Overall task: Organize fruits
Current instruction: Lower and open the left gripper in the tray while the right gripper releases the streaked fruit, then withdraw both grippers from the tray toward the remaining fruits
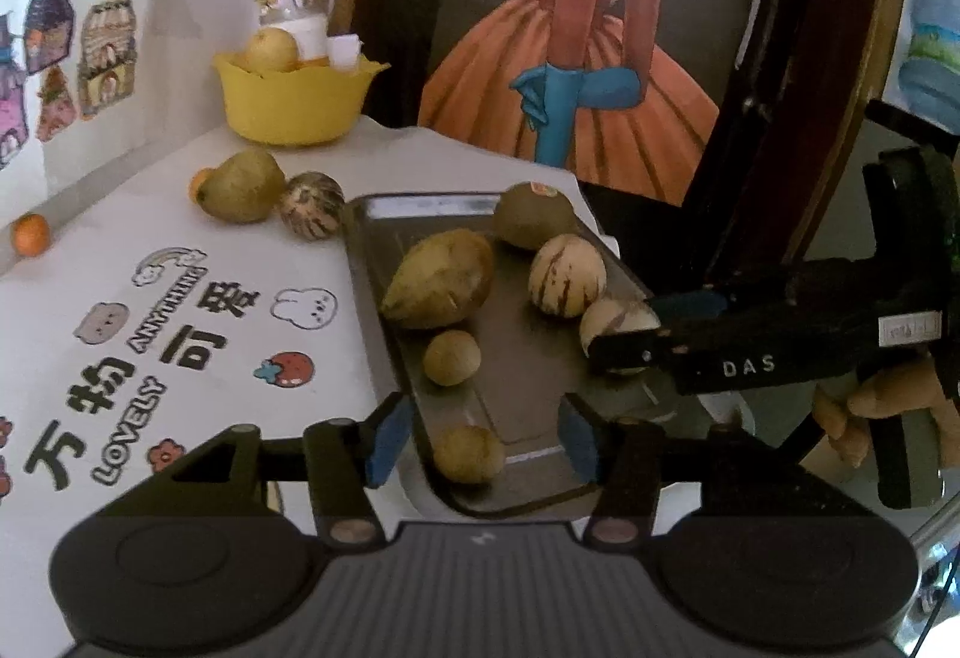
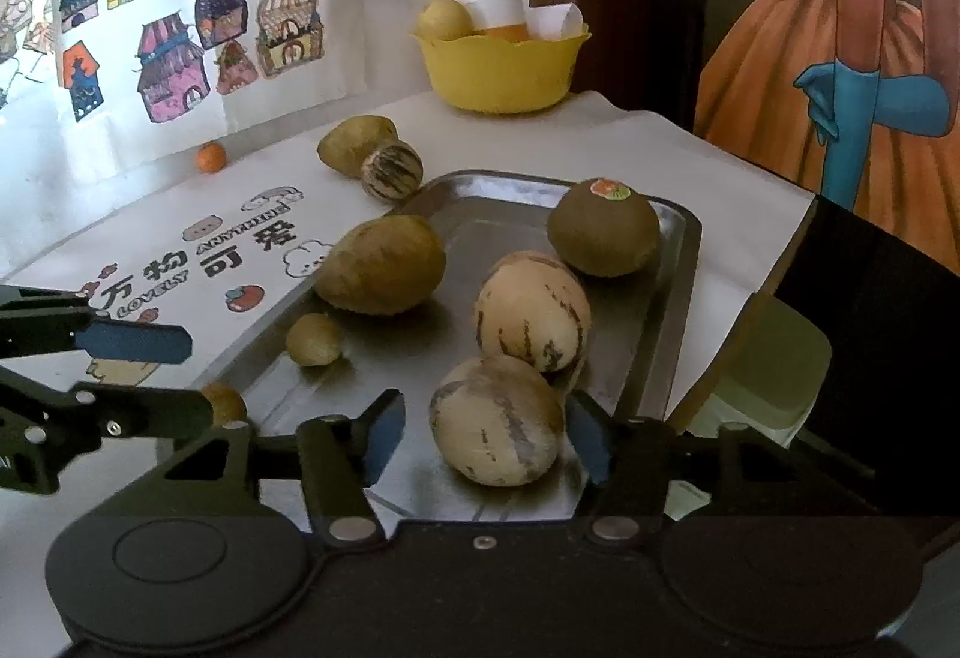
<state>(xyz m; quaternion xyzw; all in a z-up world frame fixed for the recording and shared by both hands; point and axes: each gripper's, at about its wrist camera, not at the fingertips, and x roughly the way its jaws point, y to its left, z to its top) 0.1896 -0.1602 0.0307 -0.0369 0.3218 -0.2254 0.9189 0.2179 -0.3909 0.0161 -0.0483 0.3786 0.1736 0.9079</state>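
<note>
1. A metal tray (image 2: 678, 262) lies on a white cloth (image 2: 630, 136) printed with cartoons and lettering; every place below is given from this tray.
2. On the tray sit six fruits: a mango (image 2: 384, 265) by its left rim, a kiwi (image 2: 603, 229) with a sticker at its far end, a striped melon (image 2: 531, 310) in the middle, a second striped melon (image 2: 495, 421) at the near end, and two small round fruits, one (image 2: 313, 339) near the mango and one (image 1: 468, 454) at the near left corner.
3. The right gripper (image 2: 480, 439) is open, its blue pads either side of the near melon; the right pad (image 2: 591, 448) seems to touch the fruit, the left pad (image 2: 381, 436) stands clear.
4. In the left wrist view the same gripper reaches in from the tray's right side, fingers around that melon (image 1: 618, 328).
5. The left gripper (image 1: 480, 445) hangs open over the tray's near left corner, with the small fruit between its pads, gripping nothing.
6. Off the tray, just beyond its far left corner, lie another mango (image 1: 243, 184) and a dark-striped melon (image 1: 312, 205), touching each other.
7. A small orange (image 2: 211, 157) rests well left of the tray, near the wall posters.
8. A yellow bowl (image 2: 501, 70) stands beyond the tray's far end, holding a round fruit and a white bottle.
</note>
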